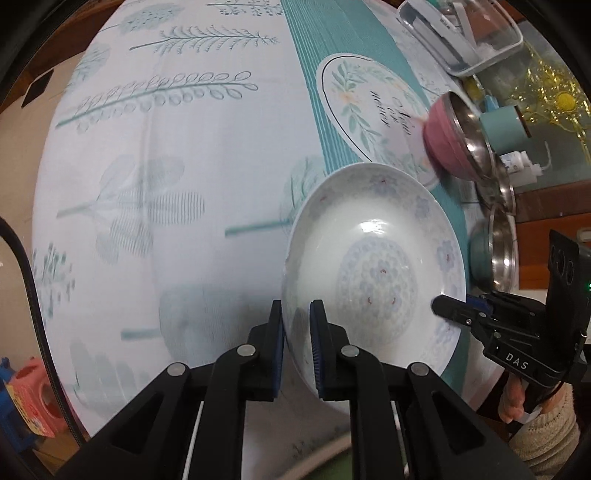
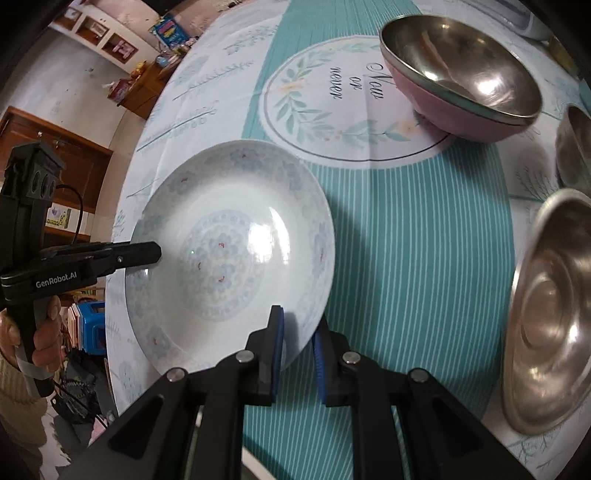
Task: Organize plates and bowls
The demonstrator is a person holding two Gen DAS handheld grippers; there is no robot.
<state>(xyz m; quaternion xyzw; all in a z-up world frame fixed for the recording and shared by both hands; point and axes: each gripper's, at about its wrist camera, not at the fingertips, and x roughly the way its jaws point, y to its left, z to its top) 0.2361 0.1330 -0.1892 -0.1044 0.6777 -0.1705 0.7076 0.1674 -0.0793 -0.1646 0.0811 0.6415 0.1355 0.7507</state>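
Observation:
A white deep plate (image 1: 373,266) with a pale blue flower pattern is held above the table by both grippers. My left gripper (image 1: 297,332) is shut on its near rim, one finger on each side. My right gripper (image 2: 299,343) is shut on the opposite rim of the plate (image 2: 229,240). Each gripper shows in the other's view: the right gripper (image 1: 443,308) at the plate's right rim, the left gripper (image 2: 155,253) at its left rim. A pink bowl (image 2: 461,74) with a steel inside stands on the table beyond the plate.
Two steel bowls (image 2: 546,325) stand at the right of the right wrist view, one smaller bowl (image 2: 572,147) behind. A teal striped runner (image 2: 406,240) with a round leaf print crosses the tablecloth (image 1: 166,166). A clear plastic box (image 1: 461,33) sits at the far edge.

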